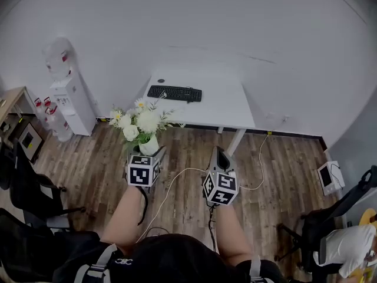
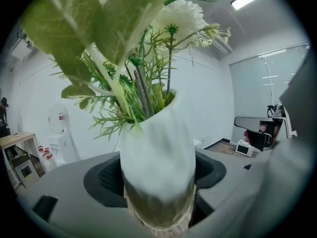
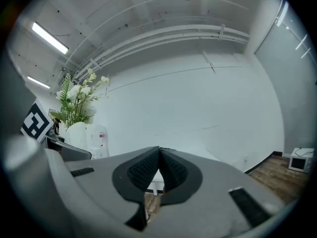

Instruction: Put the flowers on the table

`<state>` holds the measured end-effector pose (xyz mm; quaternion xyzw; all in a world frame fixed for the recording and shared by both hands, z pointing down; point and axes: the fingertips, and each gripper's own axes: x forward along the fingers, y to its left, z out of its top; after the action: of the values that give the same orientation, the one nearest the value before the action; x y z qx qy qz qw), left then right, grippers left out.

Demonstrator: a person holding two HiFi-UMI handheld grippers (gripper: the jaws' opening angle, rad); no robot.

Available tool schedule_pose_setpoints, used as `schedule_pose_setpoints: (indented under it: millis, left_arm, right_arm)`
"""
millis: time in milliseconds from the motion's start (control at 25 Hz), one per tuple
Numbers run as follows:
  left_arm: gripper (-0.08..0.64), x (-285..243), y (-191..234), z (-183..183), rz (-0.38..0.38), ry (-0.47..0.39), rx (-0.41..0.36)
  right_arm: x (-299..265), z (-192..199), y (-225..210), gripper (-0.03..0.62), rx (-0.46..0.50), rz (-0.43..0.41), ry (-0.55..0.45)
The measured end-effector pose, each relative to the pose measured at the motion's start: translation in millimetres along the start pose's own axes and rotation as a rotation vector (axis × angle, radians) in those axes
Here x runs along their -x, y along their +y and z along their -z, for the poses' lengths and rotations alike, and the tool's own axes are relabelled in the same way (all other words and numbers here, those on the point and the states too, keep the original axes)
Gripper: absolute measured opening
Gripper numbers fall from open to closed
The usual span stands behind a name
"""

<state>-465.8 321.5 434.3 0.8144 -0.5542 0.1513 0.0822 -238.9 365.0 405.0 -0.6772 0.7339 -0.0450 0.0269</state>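
Note:
A white vase [image 1: 149, 145] with white flowers [image 1: 139, 121] and green leaves stands upright in my left gripper [image 1: 154, 153], whose jaws are shut on the vase body [image 2: 157, 167]. I hold it in the air above the wooden floor, short of the white table [image 1: 221, 102]. In the left gripper view the stems and blooms [image 2: 178, 14] fill the upper frame. My right gripper [image 1: 220, 158] is beside it to the right, jaws shut together with nothing in them [image 3: 159, 170]. The vase [image 3: 77, 133] appears at the left of the right gripper view.
A black keyboard [image 1: 174, 93] lies on the table's far left part. A water dispenser [image 1: 72, 99] stands at the left wall, with a desk [image 1: 13, 102] beside it. Black chairs [image 1: 32, 193] are at the lower left. A white cable [image 1: 259, 158] trails across the floor.

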Motion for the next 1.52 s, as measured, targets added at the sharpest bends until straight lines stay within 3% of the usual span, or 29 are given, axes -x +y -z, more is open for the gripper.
schedule_pose_setpoints:
  millis: [360, 520, 880, 1200, 1520]
  left_arm:
    - [0.377, -5.9, -31.1, -3.6, 0.028, -0.01, -0.014]
    - [0.377, -17.2, -72.6, -8.3, 0.04, -0.019, -0.021]
    - [0.377, -27.5, -123.5, -0.4, 0.089, -0.009, -0.037]
    - [0.377, -52.5, -131.5, -6.0, 0.116, -0.028, -0.05]
    - [0.377, -117.2, -124.0, -23.7, 0.137, -0.06, -0.054]
  right_arm:
    - [6.4, 1.8, -31.1, 0.0, 0.034, 0.023, 0.005]
    - [14.3, 2.4, -72.7, 0.0, 0.038, 0.023, 0.011]
    - [32.1, 7.8, -117.1, 0.0, 0.045, 0.049, 0.031]
    - [21.0, 11.8, -144.1, 0.0, 0.042, 0.091, 0.028]
    - [-35.9, 17.4, -157.7, 0.0, 0.07, 0.096, 0.0]
